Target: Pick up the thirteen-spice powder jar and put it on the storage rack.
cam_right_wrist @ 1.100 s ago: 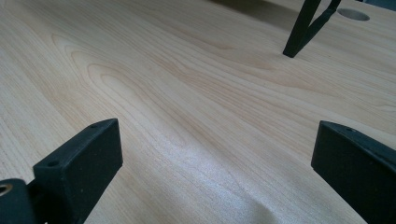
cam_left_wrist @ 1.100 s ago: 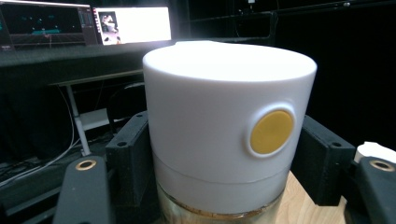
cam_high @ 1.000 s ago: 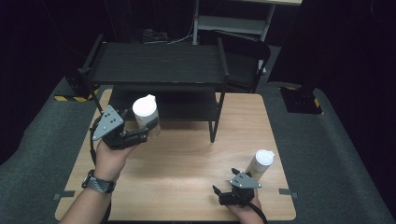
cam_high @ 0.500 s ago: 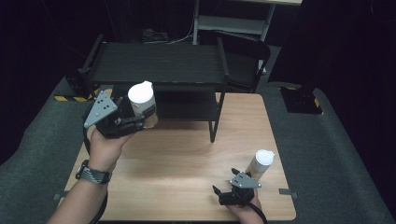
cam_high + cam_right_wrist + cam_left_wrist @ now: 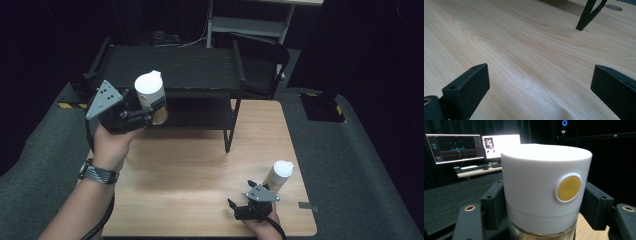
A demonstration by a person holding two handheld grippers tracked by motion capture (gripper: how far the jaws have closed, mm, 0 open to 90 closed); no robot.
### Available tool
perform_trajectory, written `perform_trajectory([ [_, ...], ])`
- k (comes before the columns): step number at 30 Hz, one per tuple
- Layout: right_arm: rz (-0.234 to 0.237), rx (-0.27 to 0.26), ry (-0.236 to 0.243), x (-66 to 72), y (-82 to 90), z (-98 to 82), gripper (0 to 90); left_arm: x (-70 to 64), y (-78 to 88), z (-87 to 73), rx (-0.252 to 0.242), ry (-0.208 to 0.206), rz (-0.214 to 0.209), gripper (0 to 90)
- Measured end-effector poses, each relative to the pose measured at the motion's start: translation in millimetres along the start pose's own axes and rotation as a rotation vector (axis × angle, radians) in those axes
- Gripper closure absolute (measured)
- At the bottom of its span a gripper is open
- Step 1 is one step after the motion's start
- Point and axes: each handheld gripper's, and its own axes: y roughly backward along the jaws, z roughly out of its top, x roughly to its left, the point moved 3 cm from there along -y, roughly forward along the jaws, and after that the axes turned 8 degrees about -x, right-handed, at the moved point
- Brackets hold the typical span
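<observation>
My left gripper is shut on a white-capped bottle, held upright above the table's left side, level with the black shelf rack. In the left gripper view the bottle's white cap with a yellow round spot stands between the two black pads. A second white-capped bottle stands on the wooden table near the right front. Just in front of that bottle, my right gripper rests low by the table's front edge. In the right gripper view its pads stand wide apart over bare wood.
The black two-level rack stands across the back of the table, one leg showing in the right gripper view. A black chair is behind the rack. Monitors glow on a desk in the left gripper view. Grey floor surrounds the table.
My left hand has lifted the bottle upward and a little toward the rack. The right gripper and the second bottle have stayed where they were.
</observation>
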Motion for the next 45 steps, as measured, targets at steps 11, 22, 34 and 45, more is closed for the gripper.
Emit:
perform_trajectory([
  [11,0.002,-0.005,-0.004,-0.5,0.6,-0.7,1.7,7.6,-13.6,22.1,-0.014,0.006,0.032,30.4],
  [22,0.002,-0.009,-0.01,-1.0,0.9,-1.2,1.7,13.8,-33.2,32.5,-0.016,0.002,0.05,30.4],
  [34,0.005,-0.021,-0.009,-1.3,2.4,-3.0,1.7,21.4,-59.8,37.4,-0.024,0.008,0.085,30.4],
  [45,0.014,-0.021,-0.007,-2.4,2.4,-3.0,1.8,28.0,-79.4,37.0,-0.004,0.016,0.127,30.4],
])
